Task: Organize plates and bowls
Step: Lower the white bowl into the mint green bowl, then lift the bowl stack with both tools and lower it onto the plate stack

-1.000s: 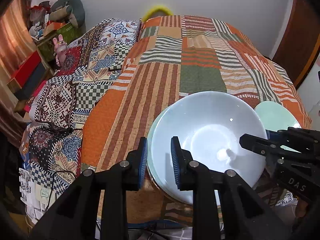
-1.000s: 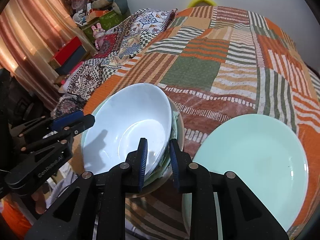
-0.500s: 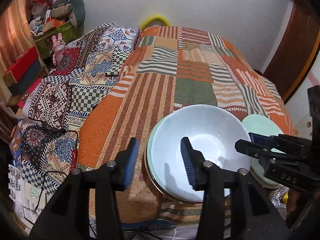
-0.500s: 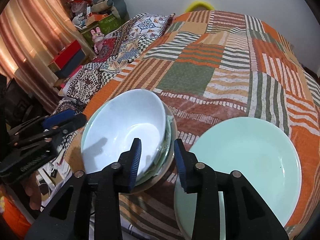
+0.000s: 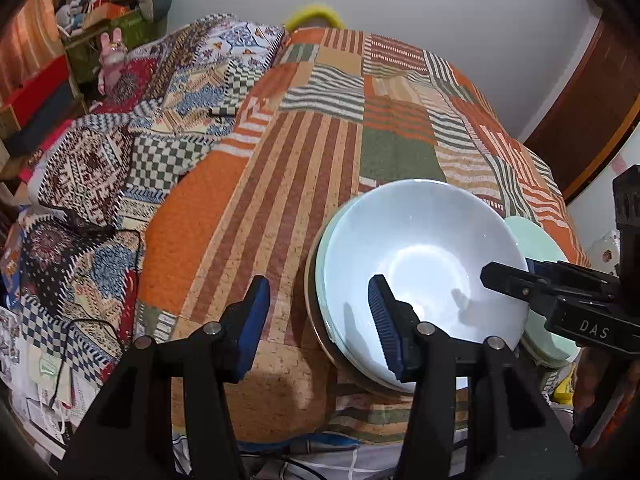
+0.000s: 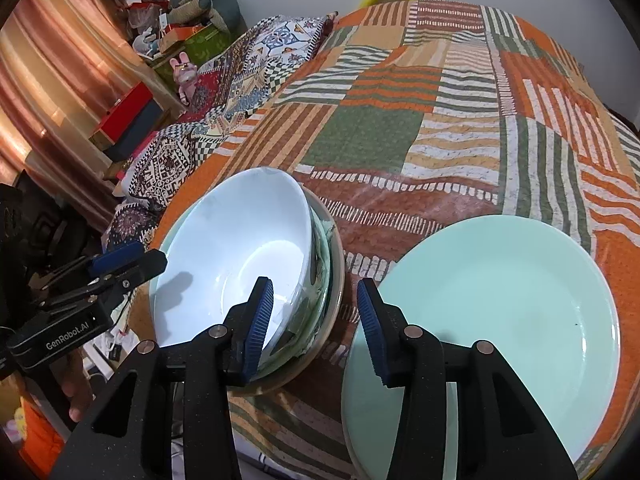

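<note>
One white bowl (image 6: 240, 256) sits nested atop a stack beside one green plate (image 6: 500, 320) on the quilt (image 6: 400, 136). Both grippers, left (image 5: 316, 320) and right (image 6: 316, 316), gape, grasping nothing

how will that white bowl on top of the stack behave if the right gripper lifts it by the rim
The white bowl looks rigid and glossy, so the pads may slip on its rim. It sits tilted in the stack below, so it could rock or drag those dishes as it rises. It looks like ceramic or glass: probably fairly heavy, and likely to chip if knocked against the green plate.
</note>
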Available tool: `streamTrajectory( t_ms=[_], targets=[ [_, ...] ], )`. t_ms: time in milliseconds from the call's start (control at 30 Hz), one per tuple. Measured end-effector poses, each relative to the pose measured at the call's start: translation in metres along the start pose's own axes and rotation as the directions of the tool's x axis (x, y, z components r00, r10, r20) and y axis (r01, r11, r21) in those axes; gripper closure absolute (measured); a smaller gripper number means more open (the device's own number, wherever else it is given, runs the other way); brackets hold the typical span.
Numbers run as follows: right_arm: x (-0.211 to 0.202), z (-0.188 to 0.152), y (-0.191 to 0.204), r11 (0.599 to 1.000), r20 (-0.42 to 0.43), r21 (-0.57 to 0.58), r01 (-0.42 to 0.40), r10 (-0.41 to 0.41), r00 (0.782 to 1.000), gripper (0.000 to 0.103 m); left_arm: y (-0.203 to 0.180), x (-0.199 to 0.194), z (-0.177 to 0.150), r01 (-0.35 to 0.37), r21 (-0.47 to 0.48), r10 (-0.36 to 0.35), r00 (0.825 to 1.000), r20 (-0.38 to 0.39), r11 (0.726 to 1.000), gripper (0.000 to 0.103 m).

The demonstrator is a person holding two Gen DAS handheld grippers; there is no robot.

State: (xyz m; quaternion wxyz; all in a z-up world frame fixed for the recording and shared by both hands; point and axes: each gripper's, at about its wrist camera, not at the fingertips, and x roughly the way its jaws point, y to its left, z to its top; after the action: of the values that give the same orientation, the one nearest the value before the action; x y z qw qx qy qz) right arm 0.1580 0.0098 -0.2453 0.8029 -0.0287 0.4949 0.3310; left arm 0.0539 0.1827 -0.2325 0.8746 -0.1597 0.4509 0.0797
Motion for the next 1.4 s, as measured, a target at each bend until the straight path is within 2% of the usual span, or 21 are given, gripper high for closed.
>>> streamTrajectory(
  t_ms=[300,600,700,900,1033,1400],
  targets=[
    [0.015,0.001,0.003,1.0,-0.039,-0.005,-0.014,0.014,0.999,0.063,0.004,0.019,0.0,0.057,-0.026,-0.059,0.996,-0.064,0.998,0.052],
    [0.019,0.002,0.007,1.0,-0.031,-0.024,-0.003,0.002,1.0,0.06,0.003,0.036,-0.004,0.108,-0.055,-0.114,0.985,-0.13,0.993,0.053],
    [0.02,0.002,0.009,0.999,-0.028,-0.039,0.011,-0.012,1.0,0.06,0.0,0.038,-0.005,0.125,-0.045,-0.13,0.981,-0.144,0.991,0.06],
    [0.021,0.003,0.009,0.999,-0.025,-0.035,0.028,-0.028,0.999,0.06,-0.006,0.036,-0.007,0.098,-0.017,-0.099,0.986,-0.137,0.995,0.06],
    [0.022,0.005,0.01,0.999,-0.029,-0.018,0.049,-0.049,0.998,0.06,-0.005,0.034,-0.006,0.099,-0.038,-0.103,0.985,-0.137,0.994,0.06],
    [0.016,0.004,0.005,0.999,-0.034,0.034,0.038,-0.037,0.999,0.069,-0.007,0.027,-0.005,0.093,-0.061,-0.1,0.988,-0.12,0.994,0.06]
  ],
)
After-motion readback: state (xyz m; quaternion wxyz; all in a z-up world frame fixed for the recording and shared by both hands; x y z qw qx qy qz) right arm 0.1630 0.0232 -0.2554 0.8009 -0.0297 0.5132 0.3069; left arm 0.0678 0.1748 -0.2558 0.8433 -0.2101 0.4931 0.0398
